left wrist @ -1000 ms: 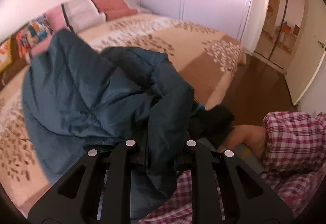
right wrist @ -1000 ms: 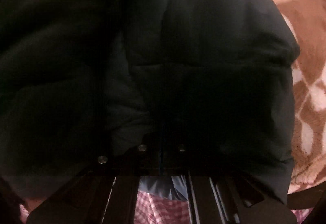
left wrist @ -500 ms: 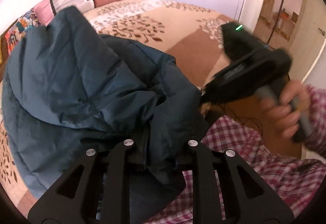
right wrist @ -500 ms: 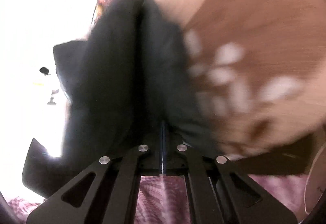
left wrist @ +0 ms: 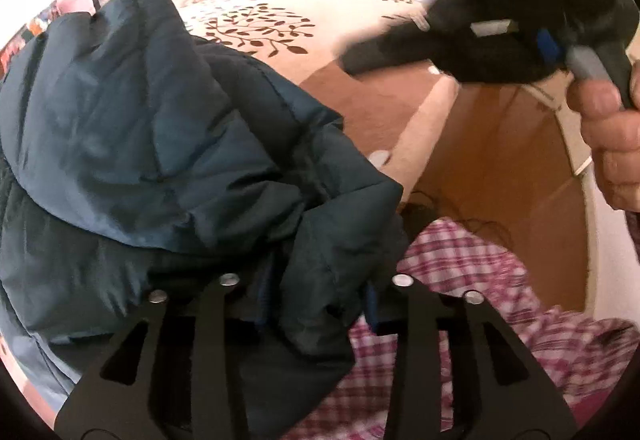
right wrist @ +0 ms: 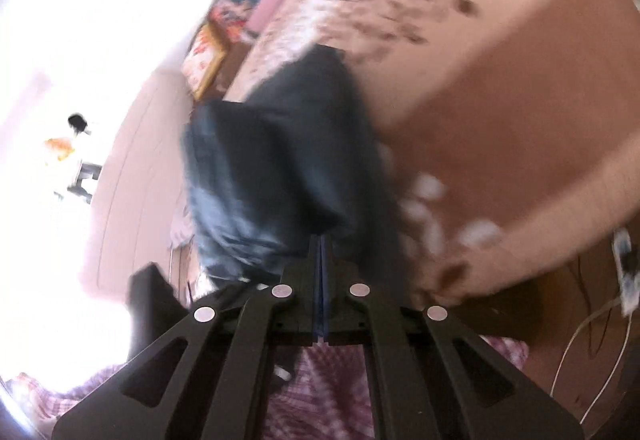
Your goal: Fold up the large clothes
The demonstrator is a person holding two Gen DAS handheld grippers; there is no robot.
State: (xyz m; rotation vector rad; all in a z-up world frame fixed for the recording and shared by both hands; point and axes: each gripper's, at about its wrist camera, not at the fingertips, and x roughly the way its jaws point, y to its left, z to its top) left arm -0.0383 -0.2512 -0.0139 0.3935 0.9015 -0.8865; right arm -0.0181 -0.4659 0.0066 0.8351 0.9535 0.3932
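Left gripper (left wrist: pixel 316 292) jaws just opening, jacket (left wrist: pixel 160 144) fold loose between them, released onto bed (left wrist: pixel 360 108) near edge. Right gripper (right wrist: pixel 321 264) pinched closed, empty, clear of jacket.

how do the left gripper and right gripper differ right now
The left gripper stands open, its jaws having just been opening, with a fold of the dark blue puffer jacket lying loose between them. The right gripper is shut, pads together, with no cloth visibly pinched; the jacket lies beyond its tips. Both point towards the leaf-patterned bedspread.
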